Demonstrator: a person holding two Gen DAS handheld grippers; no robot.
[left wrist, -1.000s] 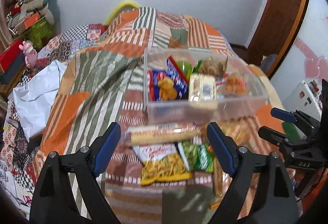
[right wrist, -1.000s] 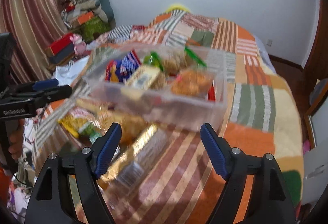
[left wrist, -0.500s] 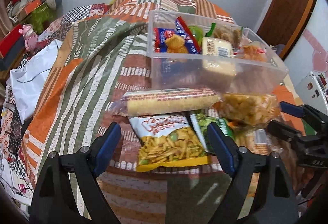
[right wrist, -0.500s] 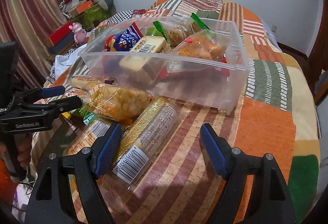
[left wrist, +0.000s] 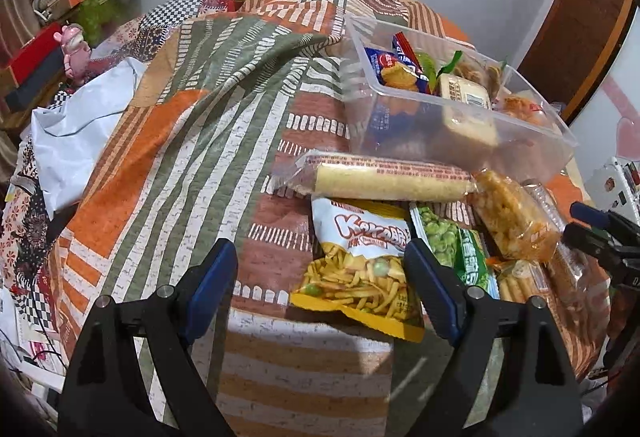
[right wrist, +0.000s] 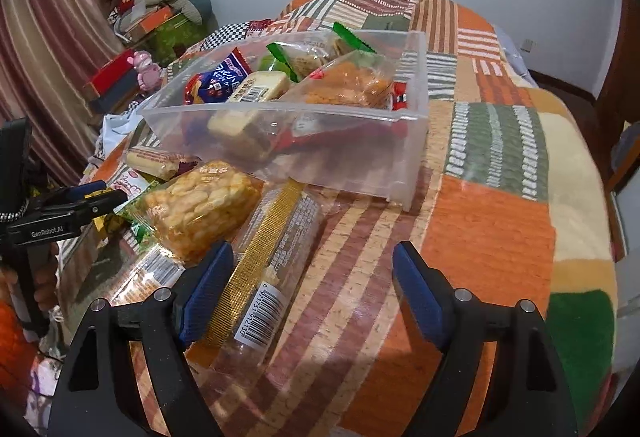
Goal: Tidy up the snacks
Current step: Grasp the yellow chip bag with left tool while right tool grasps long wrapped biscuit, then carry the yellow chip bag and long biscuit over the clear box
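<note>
A clear plastic bin (left wrist: 400,129) holding several snack packs sits on the patchwork bedspread; it also shows in the right wrist view (right wrist: 360,165). In front of it lie loose snacks: a long roll pack (left wrist: 384,181), a yellow noodle-snack bag (left wrist: 360,269), a green pea pack (left wrist: 452,245) and a puffed-rice pack (left wrist: 512,217) (right wrist: 200,205). A long clear pack with a gold strip (right wrist: 264,265) lies by my right gripper's left finger. My left gripper (left wrist: 320,285) is open, just above the yellow bag. My right gripper (right wrist: 308,289) is open and empty.
The bedspread (right wrist: 500,229) stretches right of the bin. A white plastic bag (left wrist: 80,141) lies at the bed's left edge. Boxes and a pink toy (left wrist: 74,49) stand beside the bed. A wooden door (left wrist: 580,21) is at the right.
Both grippers have come down and closer to the loose snacks in front of the bin. Both stayed open. The snacks have not moved.
</note>
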